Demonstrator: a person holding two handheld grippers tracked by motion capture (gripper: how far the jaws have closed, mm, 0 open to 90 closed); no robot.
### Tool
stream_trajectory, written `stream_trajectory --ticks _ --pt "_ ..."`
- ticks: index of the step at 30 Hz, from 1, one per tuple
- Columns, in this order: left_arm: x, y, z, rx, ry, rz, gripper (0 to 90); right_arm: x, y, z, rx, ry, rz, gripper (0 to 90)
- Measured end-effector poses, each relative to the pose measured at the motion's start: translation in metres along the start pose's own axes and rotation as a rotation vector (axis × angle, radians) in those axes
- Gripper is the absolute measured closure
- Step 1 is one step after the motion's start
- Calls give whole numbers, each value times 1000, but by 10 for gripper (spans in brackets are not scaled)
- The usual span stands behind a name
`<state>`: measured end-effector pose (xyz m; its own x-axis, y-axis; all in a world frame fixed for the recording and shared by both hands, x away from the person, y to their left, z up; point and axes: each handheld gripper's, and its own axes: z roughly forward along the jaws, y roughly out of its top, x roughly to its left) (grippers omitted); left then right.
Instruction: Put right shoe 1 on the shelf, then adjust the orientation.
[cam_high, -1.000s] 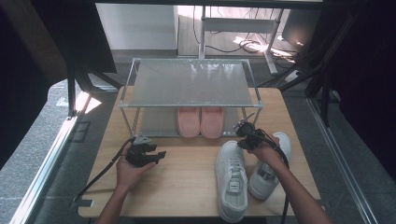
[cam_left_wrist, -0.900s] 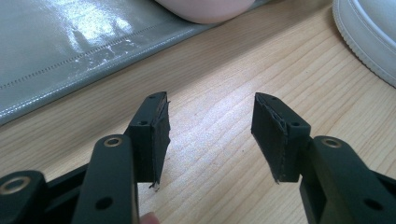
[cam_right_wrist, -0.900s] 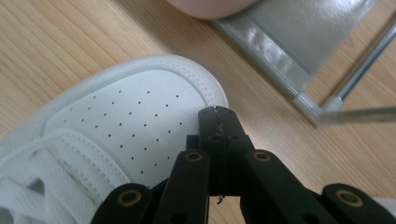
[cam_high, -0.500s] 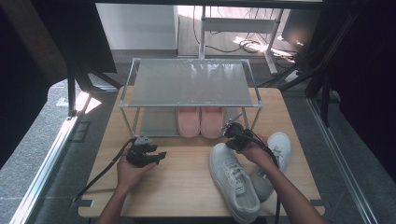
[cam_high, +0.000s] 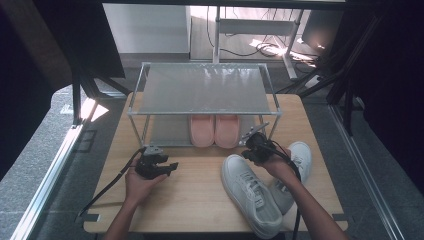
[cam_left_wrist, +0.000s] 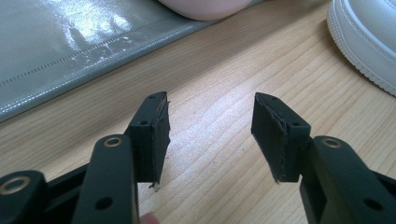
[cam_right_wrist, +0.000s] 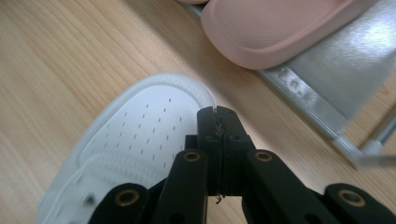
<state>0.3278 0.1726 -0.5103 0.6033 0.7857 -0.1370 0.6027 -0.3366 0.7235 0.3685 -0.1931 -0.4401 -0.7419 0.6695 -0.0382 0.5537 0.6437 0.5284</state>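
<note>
Two white sneakers lie on the wooden table (cam_high: 190, 200). The nearer sneaker (cam_high: 250, 192) lies slanted, toe towards the rack; the other sneaker (cam_high: 297, 165) is partly hidden under the person's right forearm. My right gripper (cam_high: 252, 150) hovers at the slanted sneaker's toe (cam_right_wrist: 140, 140). Its jaws (cam_right_wrist: 218, 114) are pressed together with nothing between them. My left gripper (cam_high: 167, 166) rests at the table's left-middle. It stands open (cam_left_wrist: 210, 126) over bare wood, with the sneaker's sole edge (cam_left_wrist: 369, 42) farther off.
A metal two-level rack (cam_high: 202, 90) stands at the back of the table. A pair of pink slippers (cam_high: 215, 131) sits on its grey lower shelf (cam_left_wrist: 70, 46), close to the right gripper (cam_right_wrist: 280, 32). Cables trail from both grippers towards the table's front edge.
My right gripper has moved left towards the rack's front. The nearer sneaker has swung with it, its toe shifting left so that it lies slanted. The left gripper has stayed put.
</note>
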Motion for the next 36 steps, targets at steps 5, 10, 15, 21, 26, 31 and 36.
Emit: stream_trajectory --ticks 5,10,15,21,26,31,36 --pt "-1 0 0 -1 -2 -8 476 2 -14 -17 -46 14 14 825" --pt "-1 0 -3 -12 1 -11 475 8 -25 -31 -86 13 15 724" --pt "-1 0 -4 -9 4 -8 475 16 -38 -47 -133 14 21 657" --pt "-1 1 -5 -15 2 -13 474 25 -53 -62 -162 12 23 621" --pt "-1 1 -5 -15 0 -14 472 31 -63 -65 -156 18 24 603" --pt "-2 1 -5 -14 0 -14 471 35 -72 -68 -157 22 36 585" --pt "-2 1 -6 -17 0 -14 471 37 -78 -68 -140 20 41 569"
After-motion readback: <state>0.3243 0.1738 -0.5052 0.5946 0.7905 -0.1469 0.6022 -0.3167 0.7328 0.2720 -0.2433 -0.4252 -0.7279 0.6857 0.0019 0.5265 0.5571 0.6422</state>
